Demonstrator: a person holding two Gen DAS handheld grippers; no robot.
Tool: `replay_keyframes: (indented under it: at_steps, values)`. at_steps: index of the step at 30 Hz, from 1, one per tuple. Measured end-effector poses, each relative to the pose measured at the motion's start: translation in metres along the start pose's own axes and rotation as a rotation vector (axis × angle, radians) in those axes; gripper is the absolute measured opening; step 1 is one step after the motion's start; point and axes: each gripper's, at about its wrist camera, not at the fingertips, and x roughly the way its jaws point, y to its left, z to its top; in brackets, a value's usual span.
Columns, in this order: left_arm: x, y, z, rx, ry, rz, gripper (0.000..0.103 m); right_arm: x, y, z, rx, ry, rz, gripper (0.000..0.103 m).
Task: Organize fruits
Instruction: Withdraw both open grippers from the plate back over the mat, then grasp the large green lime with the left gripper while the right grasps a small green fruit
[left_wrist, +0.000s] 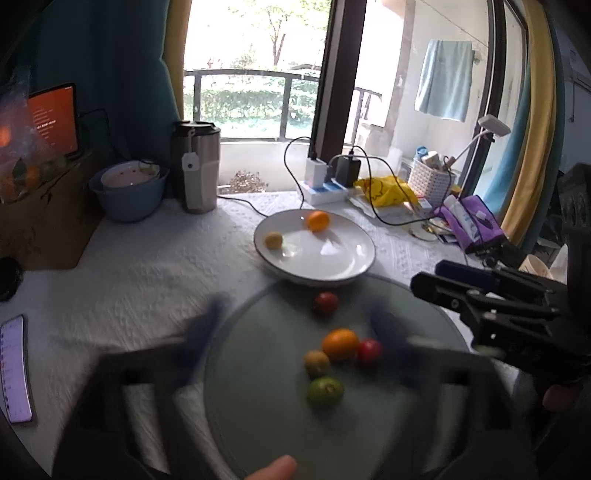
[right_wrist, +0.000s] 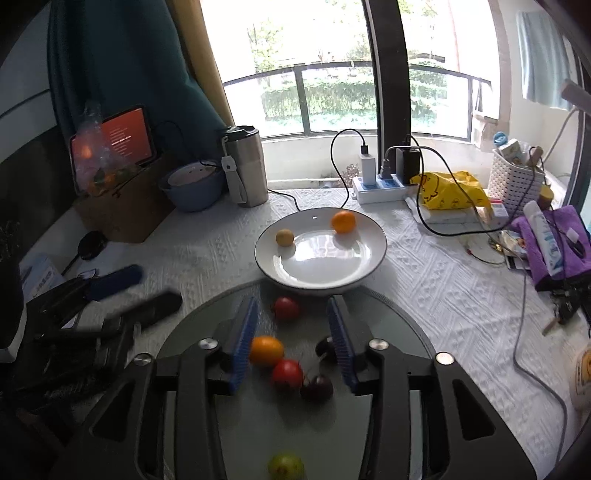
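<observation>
A white plate (left_wrist: 364, 258) (right_wrist: 321, 267) holds an orange (left_wrist: 317, 220) (right_wrist: 343, 221) and a small yellow fruit (left_wrist: 273, 240) (right_wrist: 284, 236). Before it, a round glass board (left_wrist: 258, 369) (right_wrist: 399, 332) carries a red fruit (left_wrist: 325, 302) (right_wrist: 286, 308), an orange (left_wrist: 340, 343) (right_wrist: 266, 350), another red fruit (left_wrist: 369, 350) (right_wrist: 287, 374), a yellowish fruit (left_wrist: 316, 363), a green fruit (left_wrist: 325, 391) (right_wrist: 285, 466) and a dark cherry (right_wrist: 317, 386). My left gripper (left_wrist: 295, 332) (right_wrist: 135, 291), blurred, hangs wide open over the board. My right gripper (right_wrist: 291, 332) (left_wrist: 428, 275) stands open above the fruits, gripping nothing.
A steel mug (right_wrist: 245, 166), a blue bowl (right_wrist: 192, 188) and a cardboard box (right_wrist: 122, 206) stand at the back left. A power strip with cables (right_wrist: 380, 188), a yellow bag (right_wrist: 450, 190), a white basket (right_wrist: 513, 181) and purple cloth (right_wrist: 554, 240) crowd the right. A phone (left_wrist: 14, 369) lies at the left.
</observation>
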Motion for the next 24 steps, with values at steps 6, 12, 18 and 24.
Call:
replay_keyframes:
  at_steps: [6,12,18,24]
  values:
    - [-0.015,-0.009,-0.022,0.009,0.004,-0.007,0.103,-0.016,0.003,-0.022,-0.01,-0.001,-0.005,0.051]
    - [-0.025,-0.013,-0.039,0.001,0.013,-0.019,0.103,-0.028,0.005,-0.045,-0.012,0.011,-0.01,0.051]
    - [-0.034,-0.023,-0.053,0.019,0.004,-0.016,0.103,-0.039,0.001,-0.067,-0.004,0.022,-0.023,0.051]
    - [-0.034,-0.028,-0.07,0.033,0.021,-0.026,0.103,-0.041,-0.002,-0.092,0.0,0.054,-0.026,0.051]
